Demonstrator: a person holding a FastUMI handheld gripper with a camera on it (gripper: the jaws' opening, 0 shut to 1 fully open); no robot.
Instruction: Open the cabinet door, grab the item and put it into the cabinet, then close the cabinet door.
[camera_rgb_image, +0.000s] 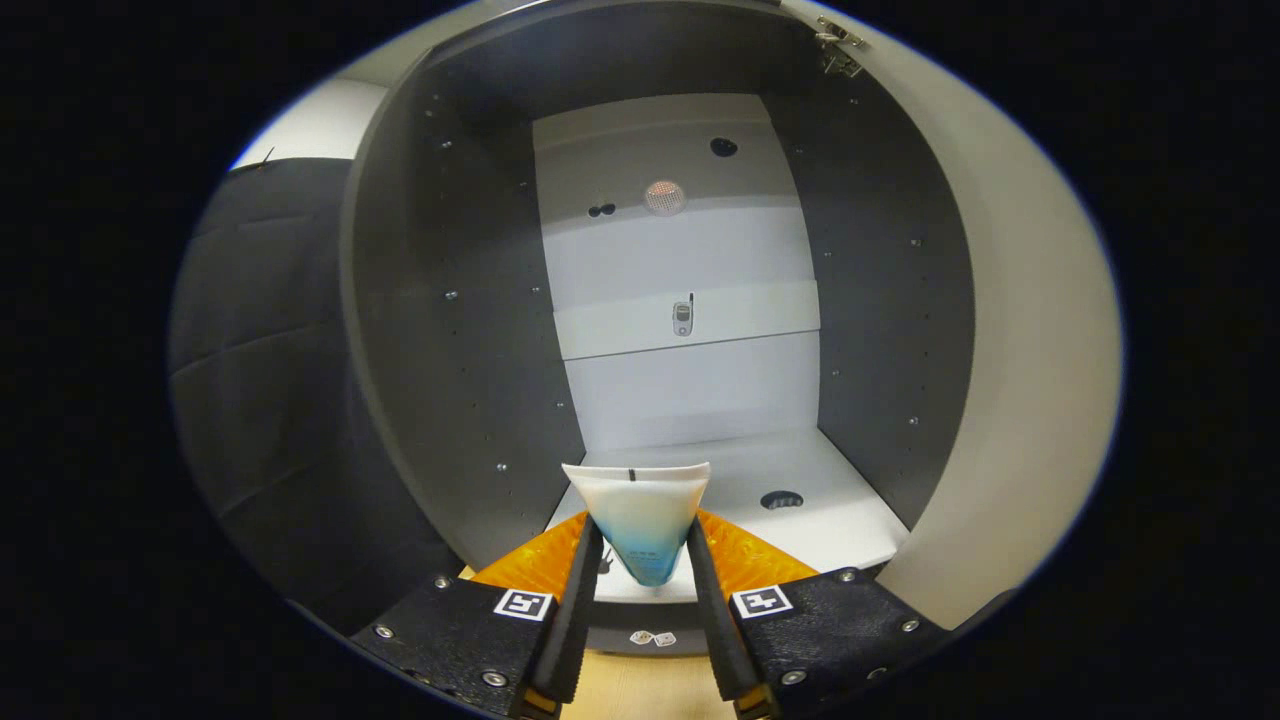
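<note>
Soft flat-crimped tube (640, 520) between tongs (645, 545)

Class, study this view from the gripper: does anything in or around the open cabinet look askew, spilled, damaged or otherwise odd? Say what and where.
Nothing stands out. The gripper is shut on a tube, held with its flat crimped end up, just before the open cabinet. The cabinet's white floor shows no spill, its door stands swung open on the right, and the panels look undamaged.

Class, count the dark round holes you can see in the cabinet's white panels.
4, though others may be hidden: one high on the back panel, a touching pair lower left, one in the floor beyond the tube.
</note>
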